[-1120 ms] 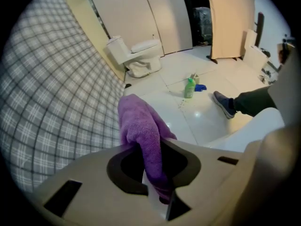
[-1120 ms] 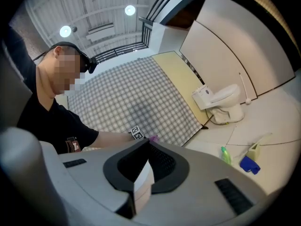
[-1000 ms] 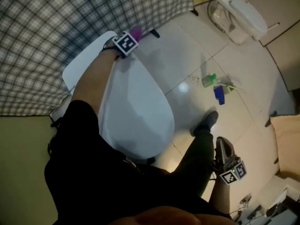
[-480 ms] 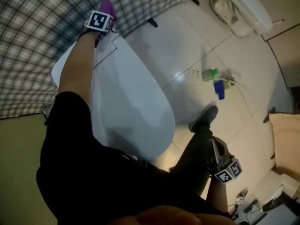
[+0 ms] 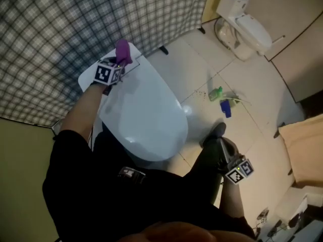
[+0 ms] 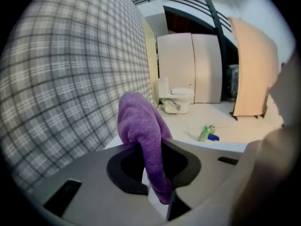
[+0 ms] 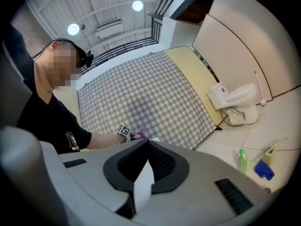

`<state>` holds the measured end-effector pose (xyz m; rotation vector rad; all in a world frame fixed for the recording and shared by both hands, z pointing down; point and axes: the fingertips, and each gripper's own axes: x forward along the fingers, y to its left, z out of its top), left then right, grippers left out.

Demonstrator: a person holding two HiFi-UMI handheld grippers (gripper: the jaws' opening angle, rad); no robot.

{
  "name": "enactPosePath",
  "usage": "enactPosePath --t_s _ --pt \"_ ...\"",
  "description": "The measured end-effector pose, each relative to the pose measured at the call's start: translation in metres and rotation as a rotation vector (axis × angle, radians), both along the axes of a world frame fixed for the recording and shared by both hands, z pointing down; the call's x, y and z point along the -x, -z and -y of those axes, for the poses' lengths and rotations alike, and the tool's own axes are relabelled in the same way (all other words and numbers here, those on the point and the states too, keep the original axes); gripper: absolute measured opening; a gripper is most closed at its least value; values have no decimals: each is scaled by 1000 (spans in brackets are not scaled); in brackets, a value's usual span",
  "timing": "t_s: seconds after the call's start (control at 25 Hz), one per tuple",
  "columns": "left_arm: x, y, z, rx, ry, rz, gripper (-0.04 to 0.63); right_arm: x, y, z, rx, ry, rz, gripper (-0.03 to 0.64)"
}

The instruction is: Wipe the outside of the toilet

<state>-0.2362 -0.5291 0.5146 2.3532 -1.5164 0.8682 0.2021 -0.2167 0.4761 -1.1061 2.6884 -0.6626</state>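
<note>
Tiled floor (image 5: 202, 59) | we clenched left gripper (image 6: 153, 147) on purple cloth (image 6: 141, 121) at rear of toilet (image 5: 146, 115), ready to wipe | right gripper (image 7: 148, 142) closed, empty, parked aside

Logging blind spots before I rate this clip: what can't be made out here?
1. Toilet bowl and base: head view, hidden under its lid and the person's torso.
2. Whether the purple cloth touches the toilet: left gripper view, the left gripper body blocks it.
3. Green bottle label: too small in every view.
</note>
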Motion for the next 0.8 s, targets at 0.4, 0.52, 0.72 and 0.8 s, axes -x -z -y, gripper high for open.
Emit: enactPosePath --t_s 0.4,0.52,0.72,0.8 --pt "-22 -33 -308 -33 -63 -389 61 51 -5 -35 -109 28 -133 -11" --pt "-28 -46 -353 -44 -102 -457 61 76 -24 -42 -91 32 -154 -11" --pt "-33 -46 -388 -105 -172 -570 61 102 -48 -57 -44 48 -183 -11" --pt "-29 -39 -384 -106 -174 -632 61 109 -50 -54 -52 52 -205 -12"
